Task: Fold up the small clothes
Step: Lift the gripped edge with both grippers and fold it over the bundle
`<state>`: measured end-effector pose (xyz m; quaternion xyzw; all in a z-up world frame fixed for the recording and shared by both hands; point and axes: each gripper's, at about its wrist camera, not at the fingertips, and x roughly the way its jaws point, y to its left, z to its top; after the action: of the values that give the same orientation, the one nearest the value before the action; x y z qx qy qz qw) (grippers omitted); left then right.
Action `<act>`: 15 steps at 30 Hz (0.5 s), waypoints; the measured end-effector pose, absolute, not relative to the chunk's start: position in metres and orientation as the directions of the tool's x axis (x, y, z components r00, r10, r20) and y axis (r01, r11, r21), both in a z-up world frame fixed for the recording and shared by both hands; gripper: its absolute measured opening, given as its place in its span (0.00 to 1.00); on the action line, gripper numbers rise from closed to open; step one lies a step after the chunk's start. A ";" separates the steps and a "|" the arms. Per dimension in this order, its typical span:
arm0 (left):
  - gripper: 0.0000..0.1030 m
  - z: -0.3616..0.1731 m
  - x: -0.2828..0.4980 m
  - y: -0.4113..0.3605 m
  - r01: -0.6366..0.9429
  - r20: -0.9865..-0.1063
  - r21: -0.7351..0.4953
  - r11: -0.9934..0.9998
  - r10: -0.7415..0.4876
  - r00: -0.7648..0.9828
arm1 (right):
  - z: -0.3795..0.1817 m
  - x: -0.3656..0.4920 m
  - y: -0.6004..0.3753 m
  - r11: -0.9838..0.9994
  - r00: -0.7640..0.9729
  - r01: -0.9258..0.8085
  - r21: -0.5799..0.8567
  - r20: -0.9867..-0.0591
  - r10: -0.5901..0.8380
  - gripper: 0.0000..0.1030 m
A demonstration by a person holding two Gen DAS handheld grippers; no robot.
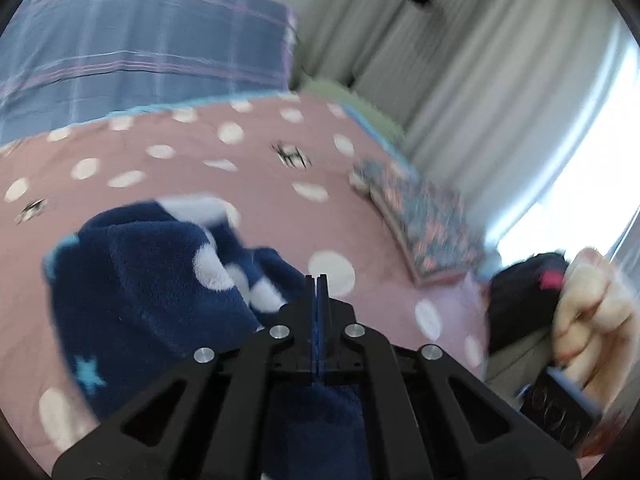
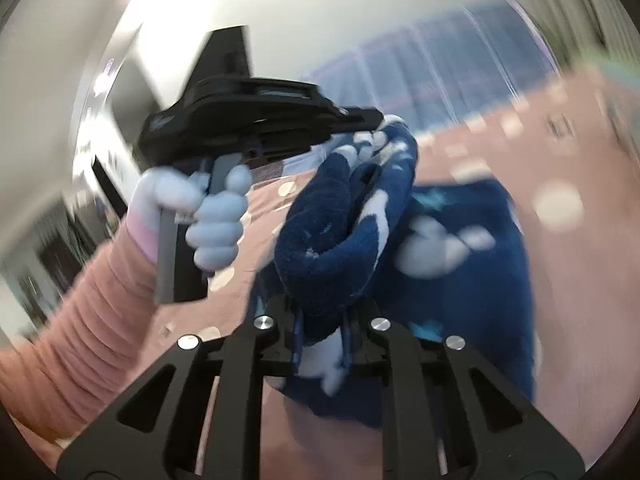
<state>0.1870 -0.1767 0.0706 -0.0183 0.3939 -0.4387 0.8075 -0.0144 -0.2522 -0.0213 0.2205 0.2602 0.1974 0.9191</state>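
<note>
A navy fleece garment (image 1: 140,280) with white spots and light blue stars hangs in the air over the bed, bunched up. My left gripper (image 1: 317,280) is shut, with a thin edge of the navy fabric pinched between its fingers. In the right wrist view the garment (image 2: 332,232) rolls up thickly between my right gripper's (image 2: 323,314) fingers, which are shut on it; their tips are hidden by the cloth. A gloved hand (image 2: 216,216) holds the left gripper (image 2: 376,118), whose tip meets the garment's upper edge. Both views are blurred.
A pink bedspread (image 1: 248,184) with white dots lies below. A blue plaid pillow (image 1: 140,48) sits at the head. A folded floral cloth (image 1: 424,224) lies near the bed's right edge, by grey curtains (image 1: 460,80) and a bright window. A hand (image 1: 592,312) is at the right.
</note>
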 end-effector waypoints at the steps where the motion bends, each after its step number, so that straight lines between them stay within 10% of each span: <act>1: 0.00 0.061 0.186 -0.192 0.700 -0.648 -0.352 0.622 -0.701 0.297 | -0.029 -0.017 -0.266 0.809 0.785 -0.222 0.544 -0.392 0.479 0.13; 15: 0.46 0.075 0.136 -0.133 0.600 -0.582 0.087 0.795 -0.448 0.679 | -0.079 -0.023 -0.325 0.665 0.715 -0.228 0.711 -0.341 0.610 0.15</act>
<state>0.1363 -0.1328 0.0748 0.1368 0.2777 -0.2891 0.9059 -0.0234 -0.3248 -0.0795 0.3298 0.2892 0.2422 0.8654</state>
